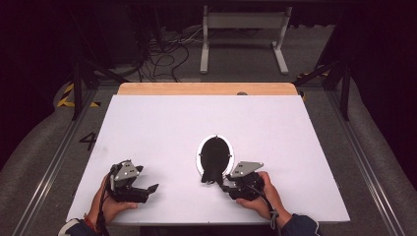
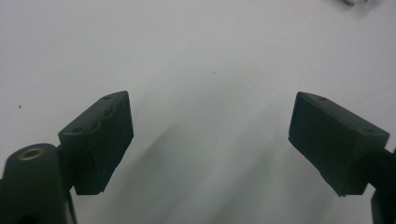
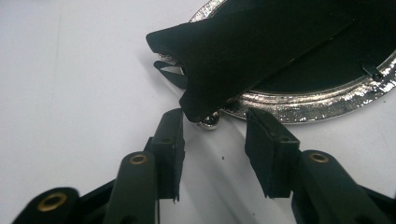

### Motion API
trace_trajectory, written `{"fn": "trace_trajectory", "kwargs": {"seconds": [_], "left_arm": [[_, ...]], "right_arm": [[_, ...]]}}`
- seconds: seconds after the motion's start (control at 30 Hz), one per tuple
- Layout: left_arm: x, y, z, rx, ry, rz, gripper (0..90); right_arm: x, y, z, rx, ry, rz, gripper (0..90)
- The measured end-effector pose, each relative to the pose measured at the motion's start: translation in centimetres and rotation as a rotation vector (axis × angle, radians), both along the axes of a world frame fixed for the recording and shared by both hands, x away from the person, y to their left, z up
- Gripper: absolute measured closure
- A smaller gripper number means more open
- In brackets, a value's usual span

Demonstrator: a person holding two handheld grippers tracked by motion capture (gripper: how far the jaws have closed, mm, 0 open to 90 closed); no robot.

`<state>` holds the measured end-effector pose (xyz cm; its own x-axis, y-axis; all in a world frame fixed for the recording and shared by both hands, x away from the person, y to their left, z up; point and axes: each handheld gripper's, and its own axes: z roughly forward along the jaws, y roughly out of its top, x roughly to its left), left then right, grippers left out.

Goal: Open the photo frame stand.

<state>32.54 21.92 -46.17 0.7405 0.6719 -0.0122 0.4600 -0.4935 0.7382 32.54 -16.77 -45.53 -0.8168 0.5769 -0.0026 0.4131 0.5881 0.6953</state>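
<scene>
1 oval picture frame point(image 1: 215, 156) lies face-down near the middle of the white tabletop point(image 1: 162, 128), its black easel leg point(image 3: 233, 51) jutting toward the right hand-held gripper point(image 3: 215, 140). That gripper's jaws stand apart just short of the leg's tip, grasping nothing. The silver rim point(image 3: 299, 105) looks slick and the frame likely fragile, so the stiff, light leg seems the best hold; the left hand-held gripper point(image 2: 210, 135), 1 of 2, rests released and well apart.
</scene>
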Motion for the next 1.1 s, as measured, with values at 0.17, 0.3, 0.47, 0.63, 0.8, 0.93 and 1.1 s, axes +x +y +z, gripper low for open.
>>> {"fn": "trace_trajectory", "kwargs": {"seconds": [0.17, 0.3, 0.47, 0.63, 0.8, 0.93, 1.1], "left_arm": [[0.0, 0.0, 0.0, 0.004, -0.002, -0.003, 14.1], [0.0, -0.1, -0.1, 0.008, 0.005, -0.001, 14.2], [0.0, -0.2, -0.1, 0.018, 0.003, -0.012, 14.1], [0.0, -0.2, -0.1, 0.021, 0.004, -0.014, 14.1], [0.0, -0.3, -0.2, 0.020, 0.008, -0.018, 14.1], [0.0, -0.2, -0.1, 0.017, 0.004, -0.019, 14.2], [0.0, -0.3, -0.2, 0.019, 0.004, -0.019, 14.2]], "right_arm": [[0.2, -0.3, 0.0, 0.007, 0.009, -0.013, 61.8], [0.2, -0.5, 0.1, -0.003, 0.005, -0.014, 67.9], [0.7, -1.2, 0.2, 0.013, 0.018, -0.061, 73.9], [0.5, -1.0, 0.4, -0.015, 0.020, -0.012, 74.5], [0.5, -1.0, 0.5, -0.011, 0.038, 0.012, 74.7], [0.2, -0.7, 0.6, -0.009, 0.050, 0.033, 71.3], [0.4, -0.1, 0.5, -0.021, 0.048, 0.023, 72.2]]}}
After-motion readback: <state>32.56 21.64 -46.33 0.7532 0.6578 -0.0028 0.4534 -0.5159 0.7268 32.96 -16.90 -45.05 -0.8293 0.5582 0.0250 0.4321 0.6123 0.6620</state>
